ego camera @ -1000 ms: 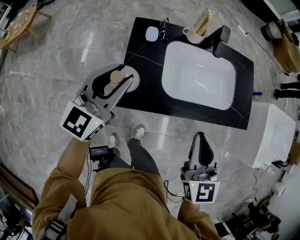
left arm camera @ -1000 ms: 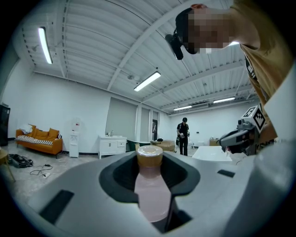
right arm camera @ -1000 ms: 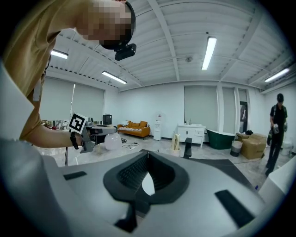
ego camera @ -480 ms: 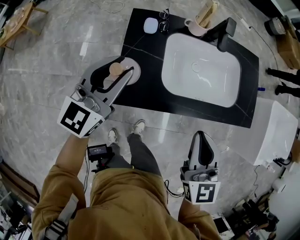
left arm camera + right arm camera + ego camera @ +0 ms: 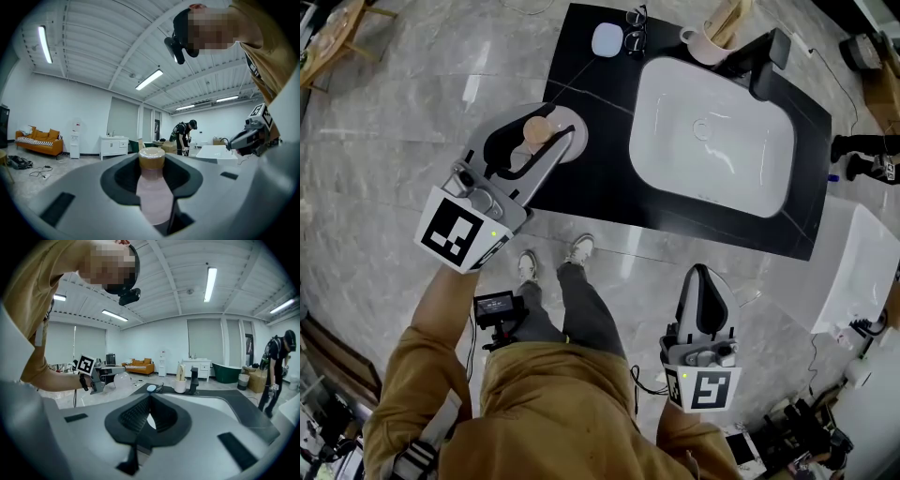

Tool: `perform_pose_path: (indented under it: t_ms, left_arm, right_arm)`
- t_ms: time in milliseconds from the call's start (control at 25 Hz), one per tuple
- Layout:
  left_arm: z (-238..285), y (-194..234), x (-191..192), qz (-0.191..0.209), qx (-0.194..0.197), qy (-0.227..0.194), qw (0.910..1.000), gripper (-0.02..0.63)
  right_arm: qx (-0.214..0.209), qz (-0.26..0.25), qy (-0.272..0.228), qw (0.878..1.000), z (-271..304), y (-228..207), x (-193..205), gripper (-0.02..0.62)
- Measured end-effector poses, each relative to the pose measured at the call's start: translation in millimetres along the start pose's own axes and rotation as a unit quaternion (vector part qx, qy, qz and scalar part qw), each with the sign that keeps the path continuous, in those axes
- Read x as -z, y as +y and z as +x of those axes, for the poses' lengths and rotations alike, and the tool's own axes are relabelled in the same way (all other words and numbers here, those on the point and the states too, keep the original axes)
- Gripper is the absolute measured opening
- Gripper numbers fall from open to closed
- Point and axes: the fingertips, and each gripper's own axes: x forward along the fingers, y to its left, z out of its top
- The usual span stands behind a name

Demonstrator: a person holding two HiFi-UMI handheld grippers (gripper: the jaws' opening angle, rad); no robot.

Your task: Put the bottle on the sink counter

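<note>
Left gripper (image 5: 546,141): your jaws pinch the pale pink, tan-capped bottle (image 5: 151,187), upright | black stone sink counter (image 5: 591,183): left edge below it, bare top rightward | right gripper (image 5: 705,286): jaws together, empty, farther off.

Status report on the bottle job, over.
Left gripper shut on bottle, upright, at left edge of counter. Right gripper shut, empty. Nothing in the way there; glasses and cup sit far back.

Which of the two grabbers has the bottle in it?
The left gripper: its jaws clamp the pale pink bottle with a tan cap. The right gripper holds nothing.
</note>
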Motion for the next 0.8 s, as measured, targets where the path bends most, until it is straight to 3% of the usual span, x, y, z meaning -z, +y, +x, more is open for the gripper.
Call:
perform_pose_path:
  t_ms: [800]
  left_arm:
    - [21.3, 12.2, 37.6, -0.001, 0.007, 0.009, 0.9999, 0.129]
  right_arm:
    - [-0.004, 0.008, 0.023, 1.000, 18.5, -2.9, 28.2, 0.006]
